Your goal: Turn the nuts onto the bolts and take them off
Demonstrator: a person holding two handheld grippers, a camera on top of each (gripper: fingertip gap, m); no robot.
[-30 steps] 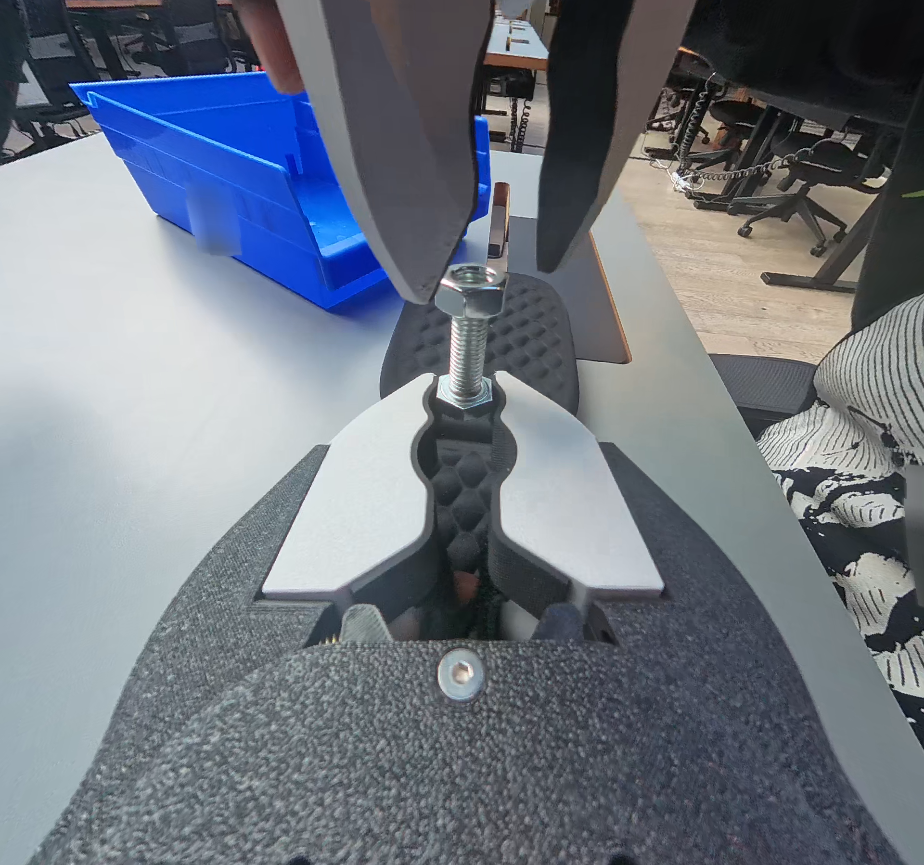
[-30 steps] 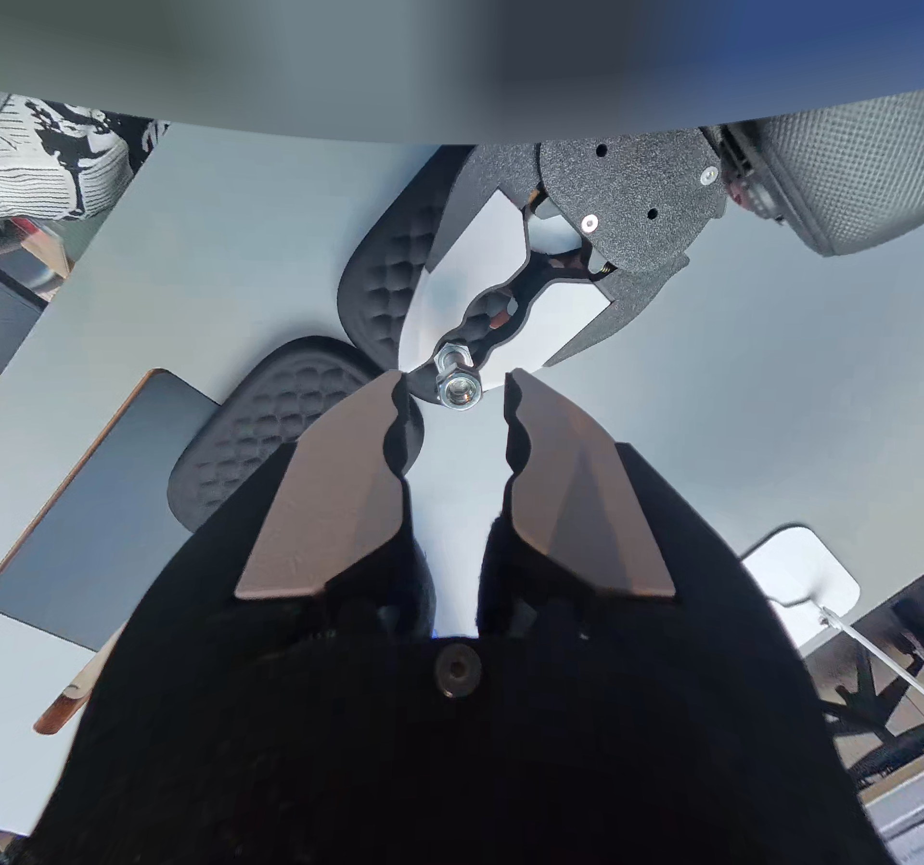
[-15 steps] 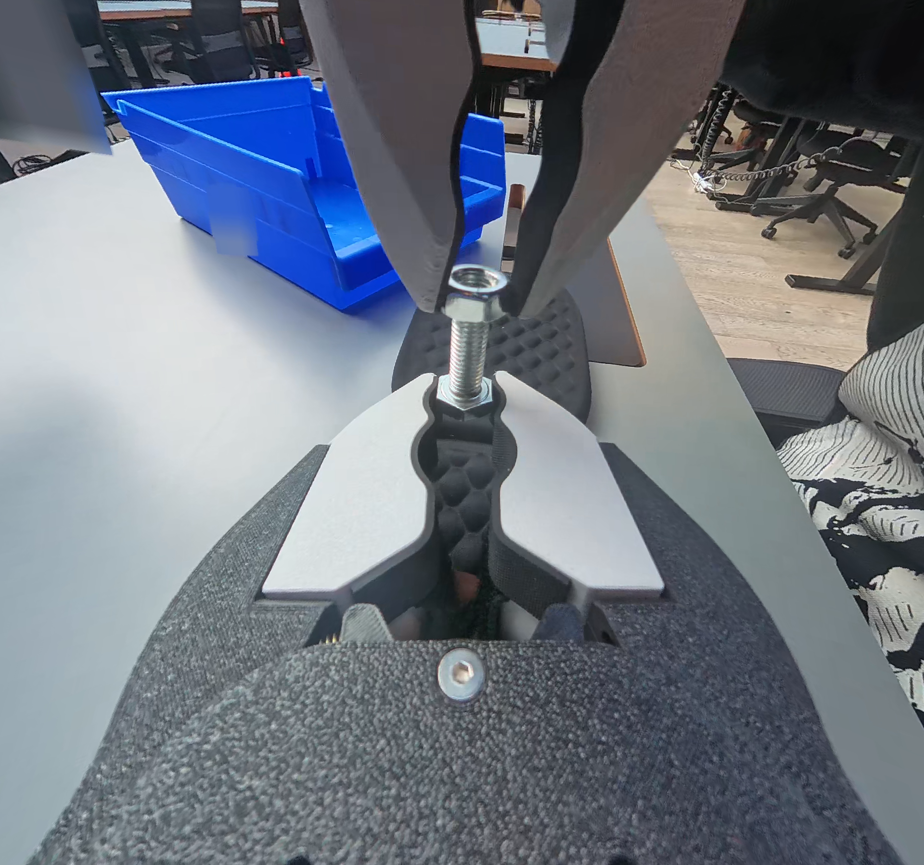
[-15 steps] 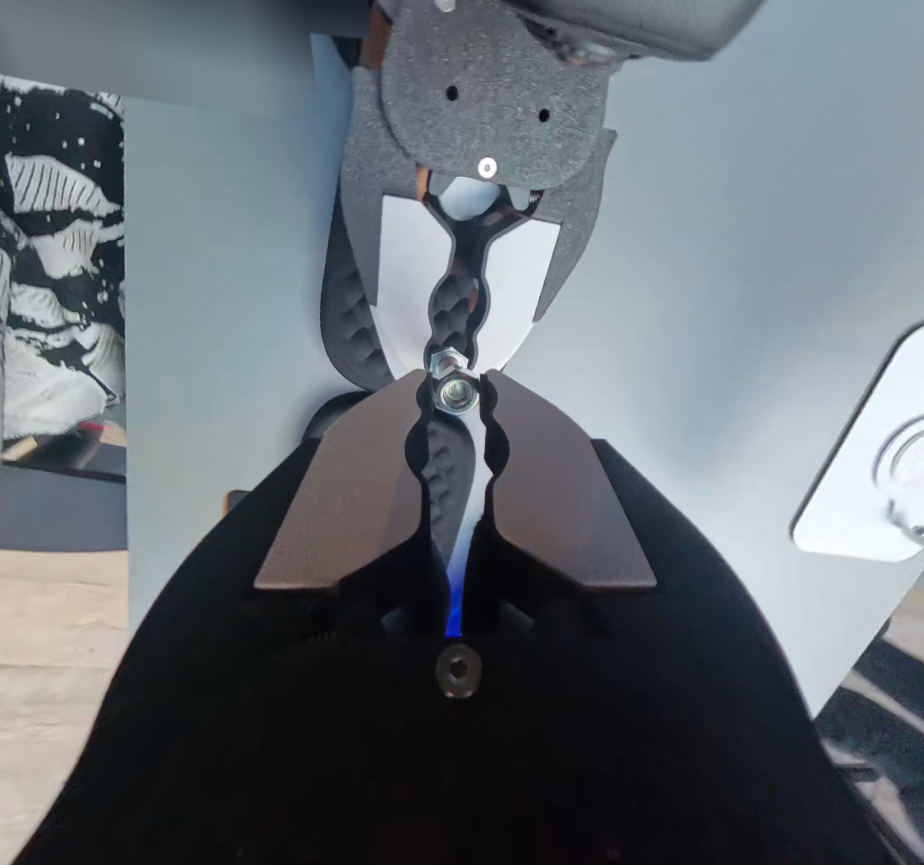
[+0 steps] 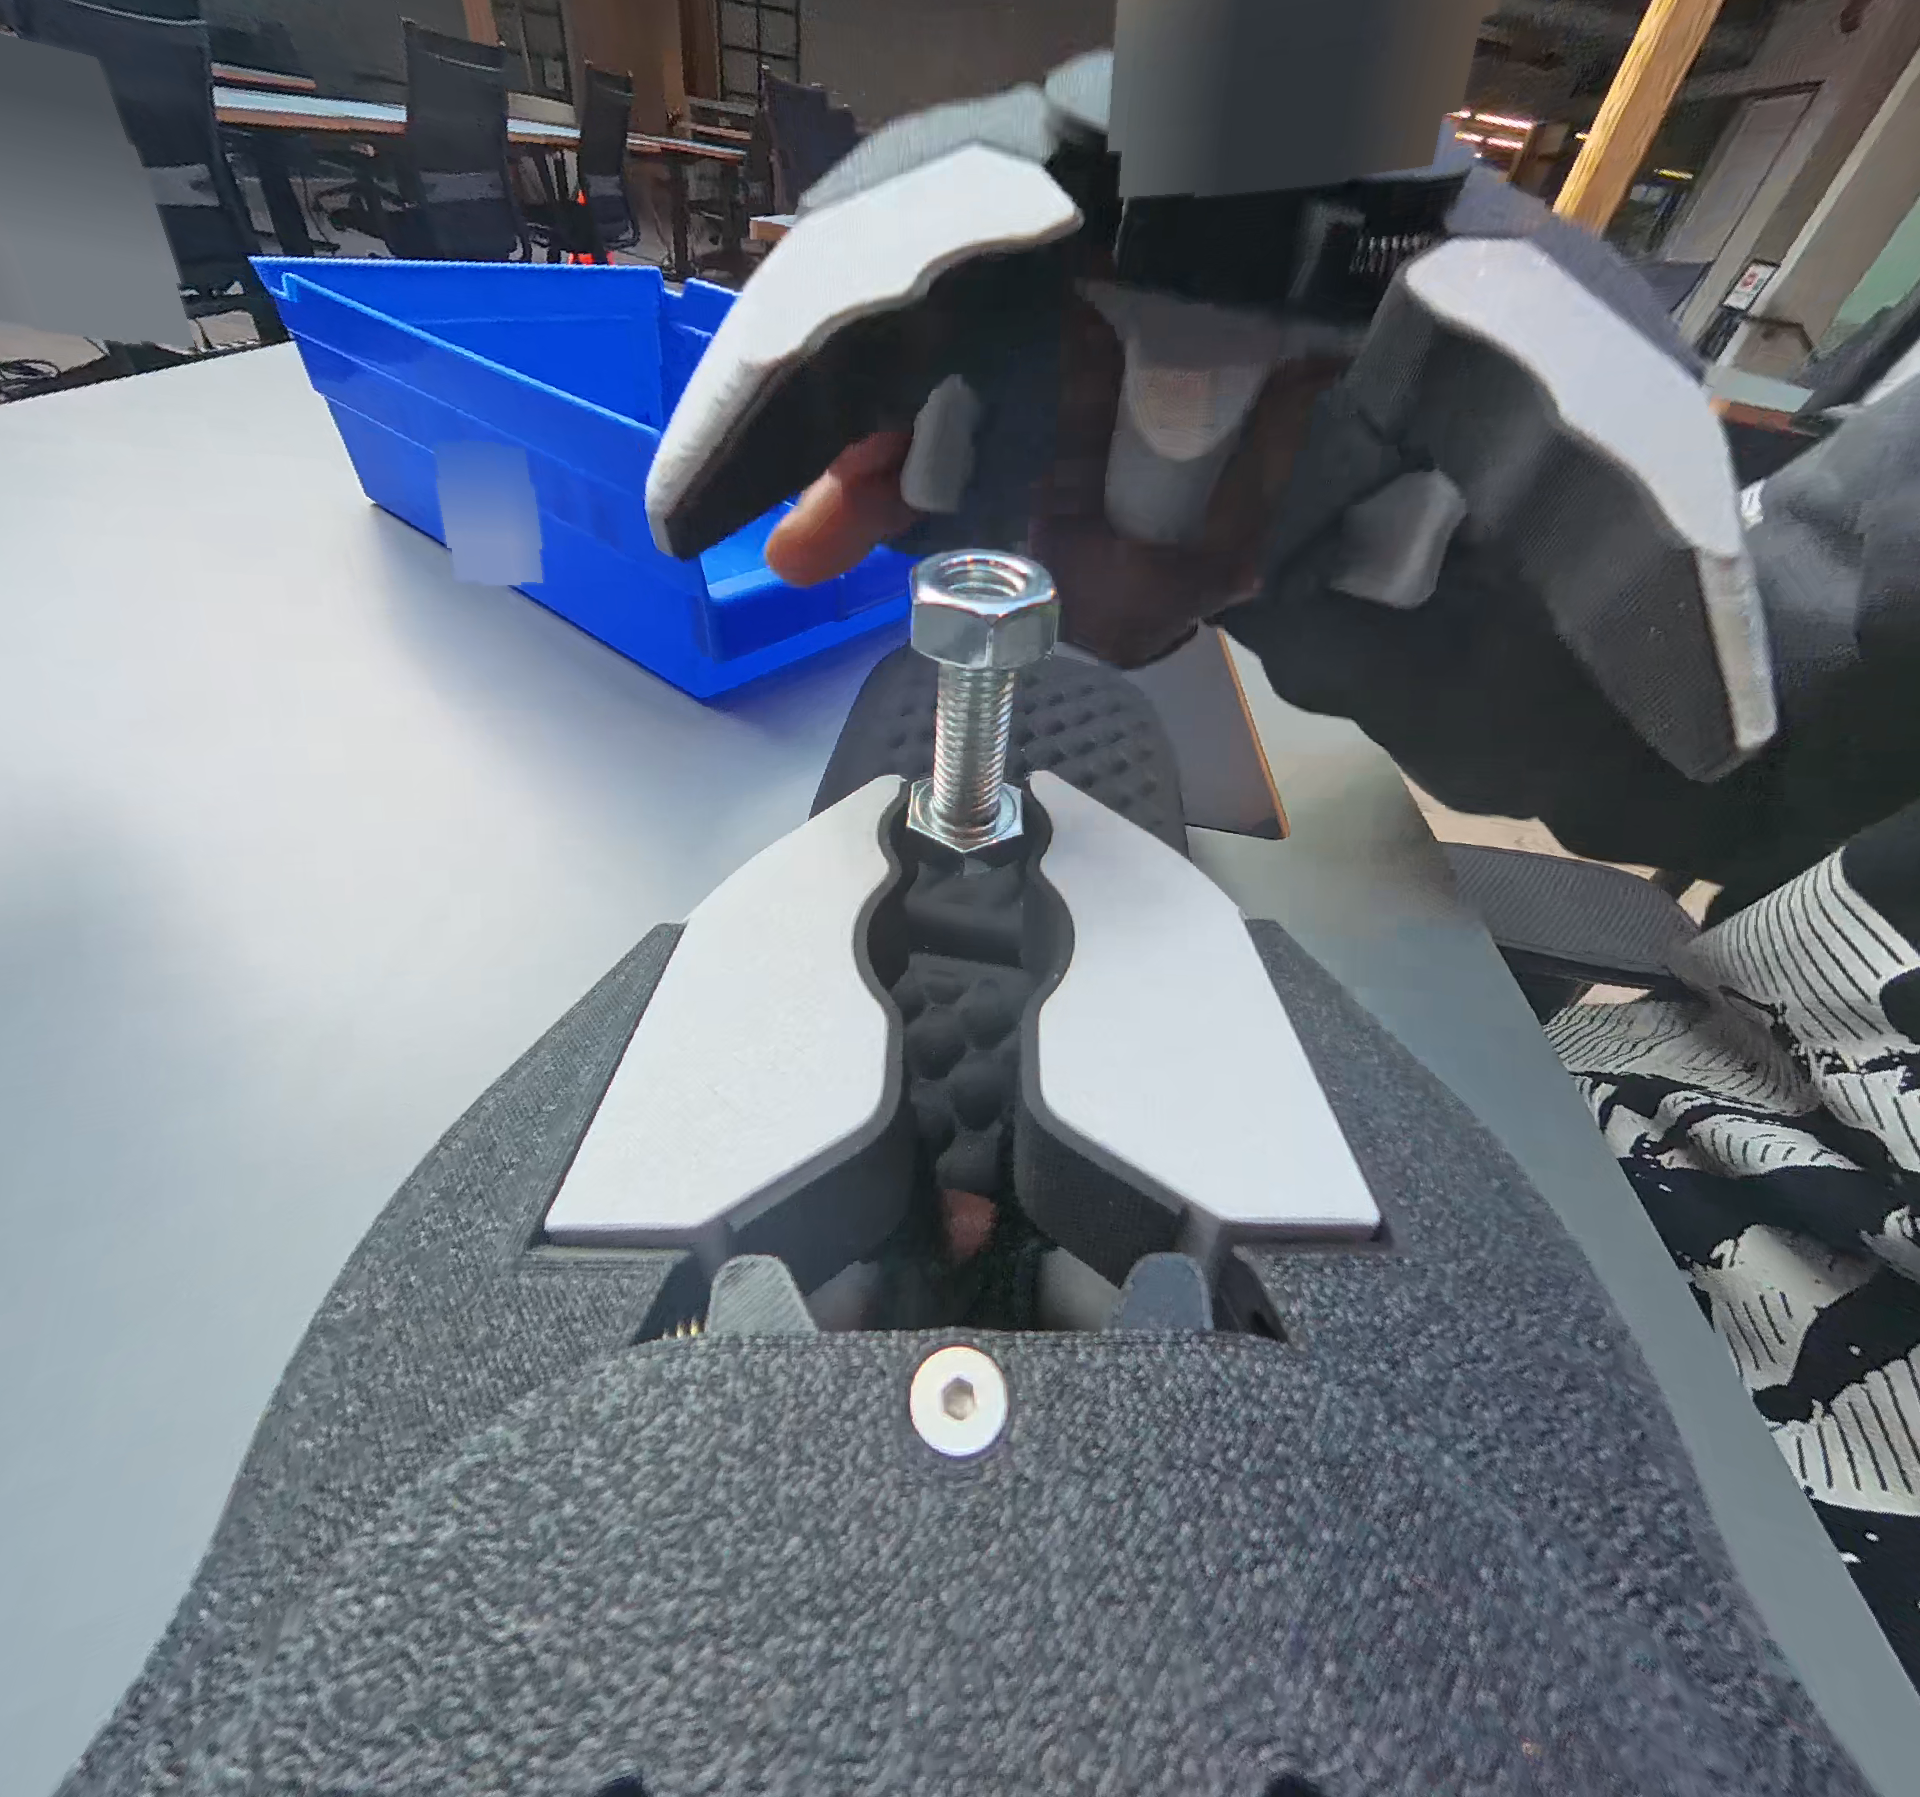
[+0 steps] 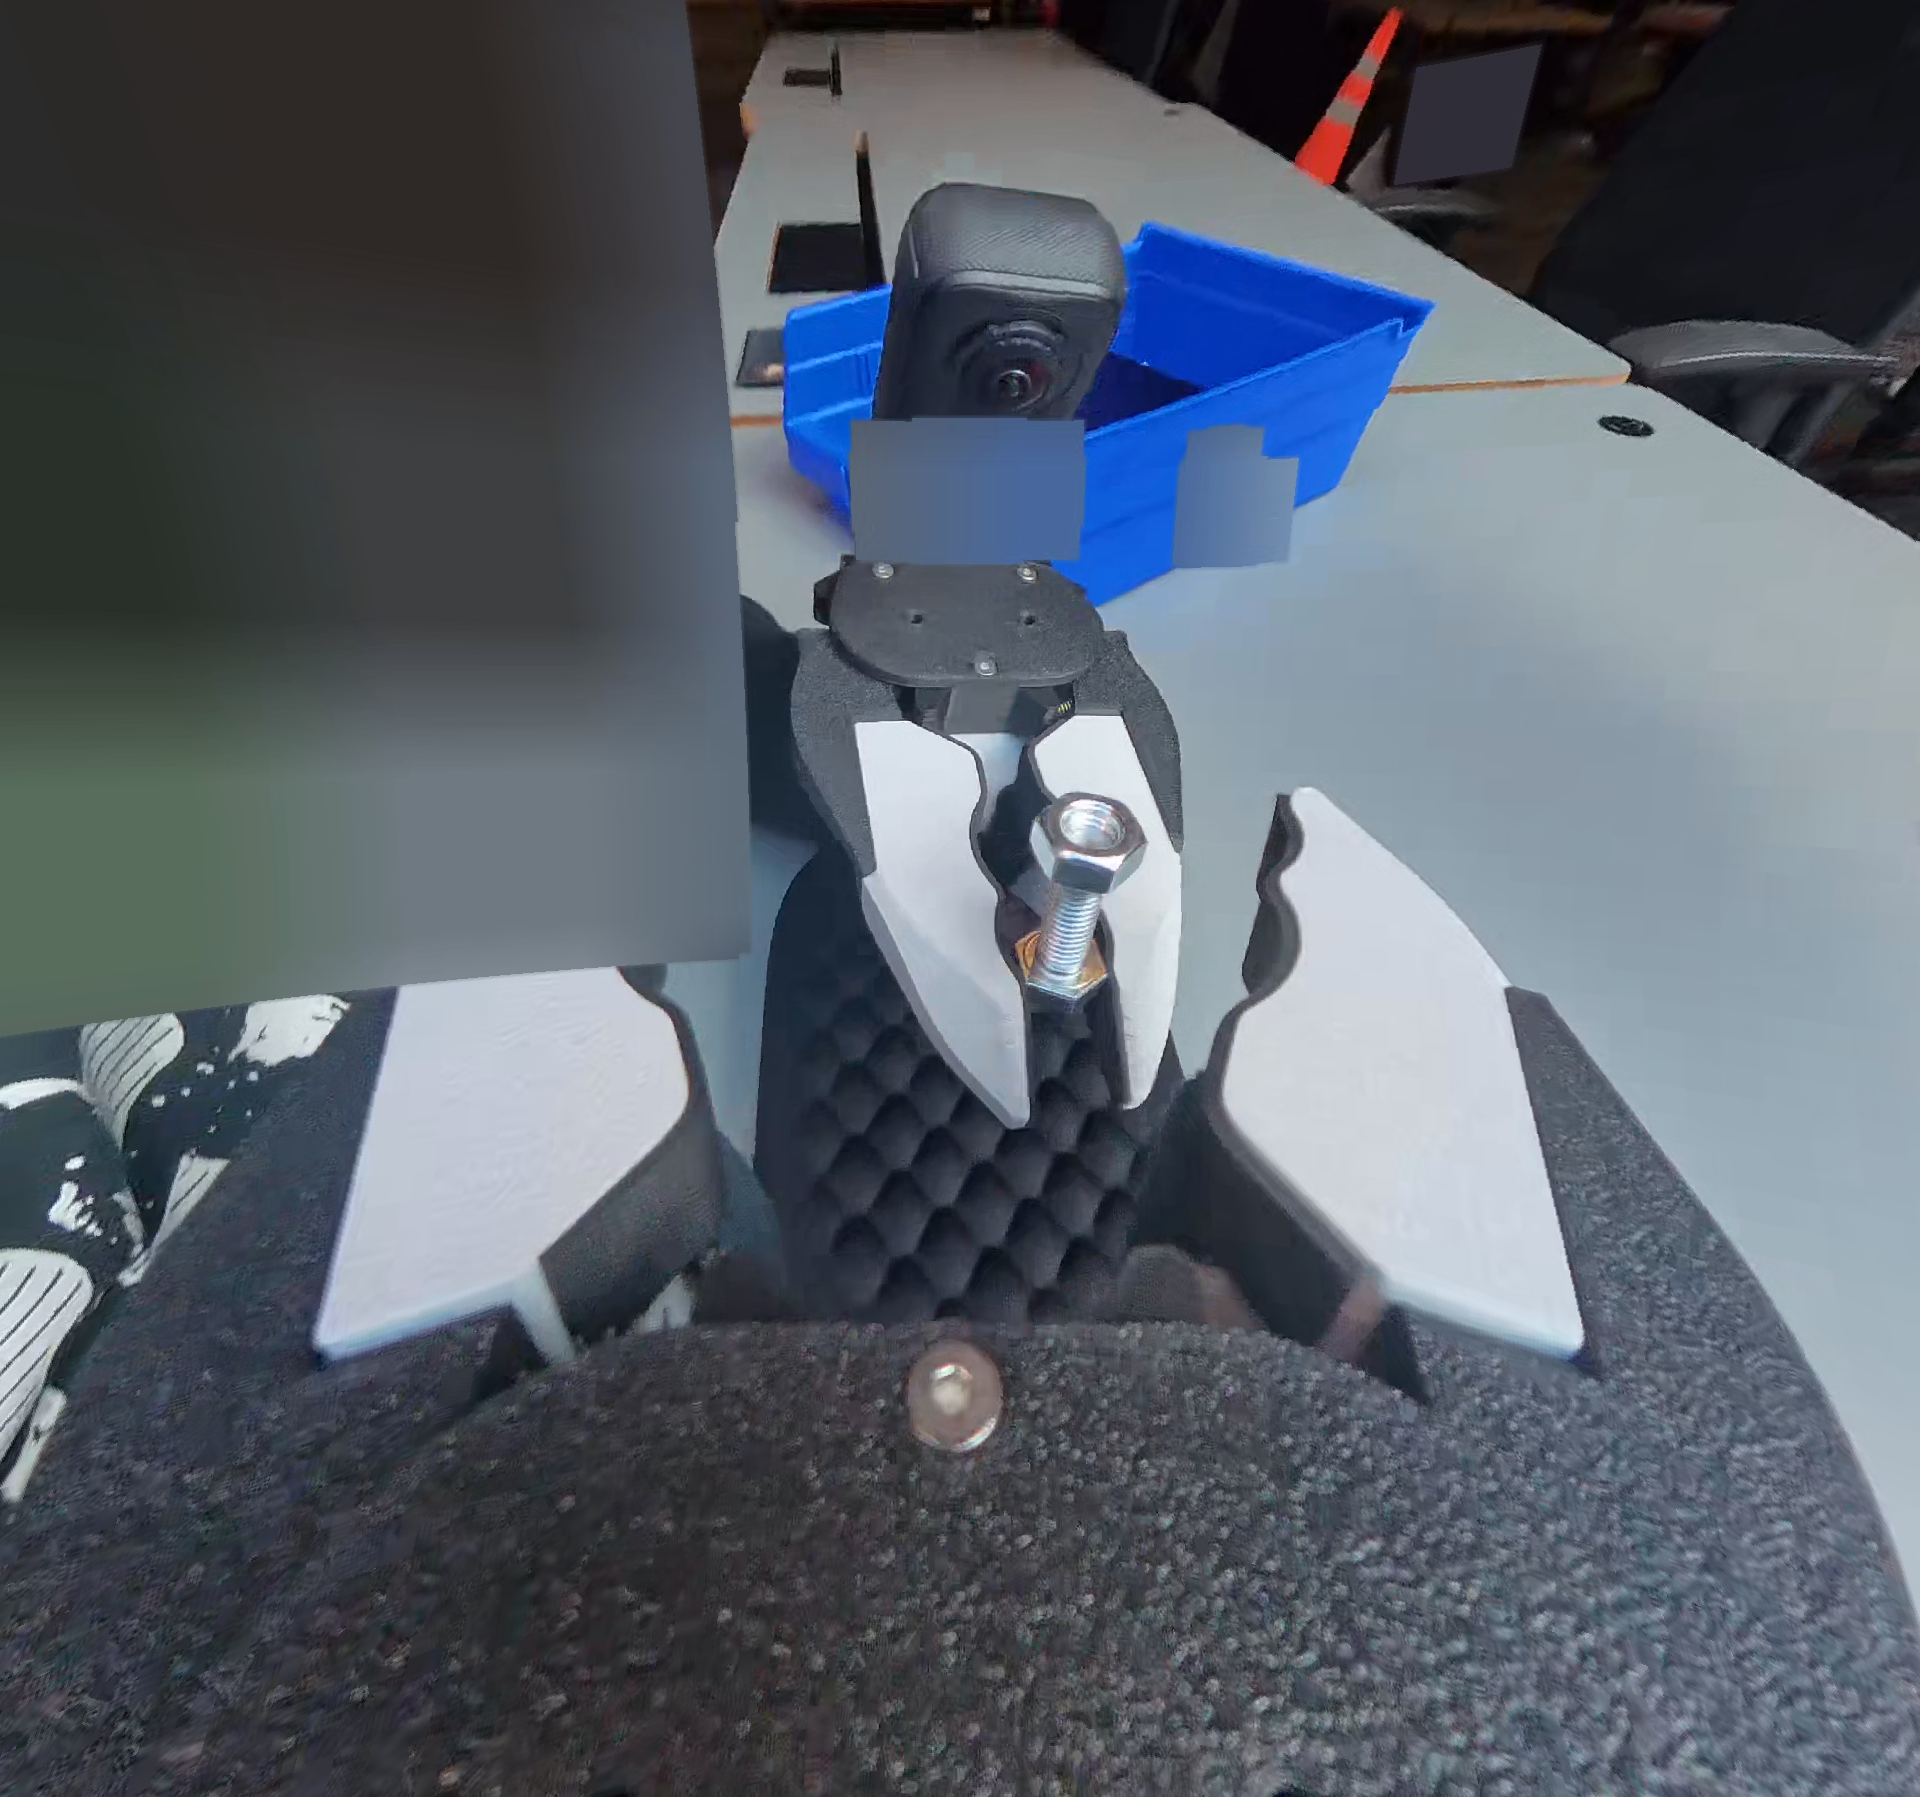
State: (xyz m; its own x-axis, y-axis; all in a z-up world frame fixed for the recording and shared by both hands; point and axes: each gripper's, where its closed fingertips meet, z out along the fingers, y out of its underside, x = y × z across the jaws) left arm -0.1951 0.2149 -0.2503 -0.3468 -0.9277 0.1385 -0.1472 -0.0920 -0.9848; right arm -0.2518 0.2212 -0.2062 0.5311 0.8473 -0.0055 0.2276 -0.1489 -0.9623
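The left gripper [image 5: 961,817] clamps the bolt [image 5: 966,745] upright by its head above the worktop [image 5: 260,760]. The right gripper [image 6: 977,1072], jaws wide and empty, sits just beside it, apparently between turns. Next it must re-grip the nut [image 5: 984,604] squarely. The steel hex nut sits at the threaded tip.

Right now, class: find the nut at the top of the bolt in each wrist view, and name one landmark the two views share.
Left wrist view: the nut sits centre, above the middle, atop the upright bolt held in the shut left claw.
Right wrist view: the nut sits just right of centre, mid-height, the bolt leaning.
Shared landmark: the blue bin on the table behind.
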